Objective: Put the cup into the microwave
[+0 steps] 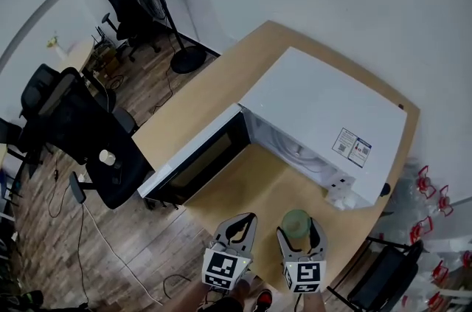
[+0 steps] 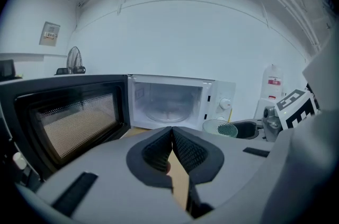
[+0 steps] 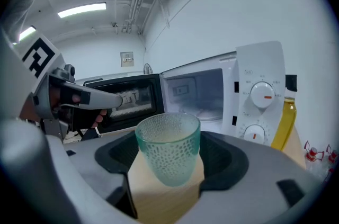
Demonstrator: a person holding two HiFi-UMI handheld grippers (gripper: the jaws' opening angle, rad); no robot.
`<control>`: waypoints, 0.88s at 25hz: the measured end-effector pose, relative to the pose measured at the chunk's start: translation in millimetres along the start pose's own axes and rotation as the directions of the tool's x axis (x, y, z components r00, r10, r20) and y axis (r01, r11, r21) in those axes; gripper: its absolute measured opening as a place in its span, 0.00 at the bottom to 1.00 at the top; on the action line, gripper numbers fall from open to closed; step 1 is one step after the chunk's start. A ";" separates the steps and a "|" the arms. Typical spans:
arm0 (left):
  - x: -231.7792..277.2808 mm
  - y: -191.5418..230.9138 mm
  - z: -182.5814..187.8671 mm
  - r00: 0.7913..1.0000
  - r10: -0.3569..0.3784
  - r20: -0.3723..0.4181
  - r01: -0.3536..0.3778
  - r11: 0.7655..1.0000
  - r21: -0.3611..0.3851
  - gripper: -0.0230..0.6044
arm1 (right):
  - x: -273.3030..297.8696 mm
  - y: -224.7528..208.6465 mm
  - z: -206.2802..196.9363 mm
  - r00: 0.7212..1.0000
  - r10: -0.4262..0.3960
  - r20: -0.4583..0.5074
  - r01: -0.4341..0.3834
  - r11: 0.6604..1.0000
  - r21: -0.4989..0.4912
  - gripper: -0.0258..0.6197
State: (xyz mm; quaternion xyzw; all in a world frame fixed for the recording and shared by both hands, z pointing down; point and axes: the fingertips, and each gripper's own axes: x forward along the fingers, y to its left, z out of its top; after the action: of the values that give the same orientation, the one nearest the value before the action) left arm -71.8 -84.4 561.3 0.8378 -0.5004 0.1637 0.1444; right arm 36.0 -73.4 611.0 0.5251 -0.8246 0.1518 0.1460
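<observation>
Right gripper (image 1: 300, 238): jaws closed on the textured green glass cup (image 3: 168, 143), held upright above the wooden table (image 1: 258, 194), short of the microwave (image 1: 324, 111). Left gripper (image 2: 172, 150): jaws pressed together, empty. Microwave door (image 1: 195, 163) swung fully open, cavity bare. Judged: pick-up done, door open; carrying the cup in and releasing it remain.

The microwave (image 3: 259, 74) is hiding part of the yellow bottle (image 3: 287, 114); its top label (image 1: 352, 146) is showing too small to read.
</observation>
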 end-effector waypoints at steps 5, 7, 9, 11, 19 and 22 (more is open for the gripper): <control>1.0 14.4 15.6 1.000 0.013 0.027 -0.013 1.000 0.000 0.07 | 9.5 3.2 23.4 1.000 0.004 0.026 -0.004 1.000 -0.010 0.60; 2.3 21.0 21.8 0.999 0.018 0.035 -0.018 1.000 0.002 0.07 | 14.7 4.0 32.0 0.999 0.004 0.038 -0.004 1.000 -0.010 0.60; 4.5 27.5 28.5 0.999 0.020 0.040 -0.021 1.000 0.008 0.07 | 20.7 4.2 40.2 0.999 0.001 0.046 0.000 1.000 -0.011 0.60; 7.7 33.3 34.7 0.999 0.021 0.045 -0.021 1.000 0.012 0.07 | 27.2 3.2 48.1 0.999 -0.003 0.052 0.004 1.000 -0.014 0.60; 25.9 54.8 52.9 0.998 0.020 0.058 -0.021 1.000 0.017 0.07 | 58.0 -7.8 74.1 0.997 -0.023 0.073 0.024 1.000 -0.011 0.60; 35.2 61.0 57.9 0.998 0.016 0.062 -0.017 1.000 0.016 0.07 | 70.5 -12.8 81.2 0.996 -0.034 0.083 0.035 0.999 -0.003 0.60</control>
State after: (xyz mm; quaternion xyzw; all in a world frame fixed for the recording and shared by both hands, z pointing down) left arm -102.6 -163.6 528.4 0.8395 -0.5100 0.1430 0.1207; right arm 12.4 -169.3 566.5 0.5447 -0.8211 0.1254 0.1155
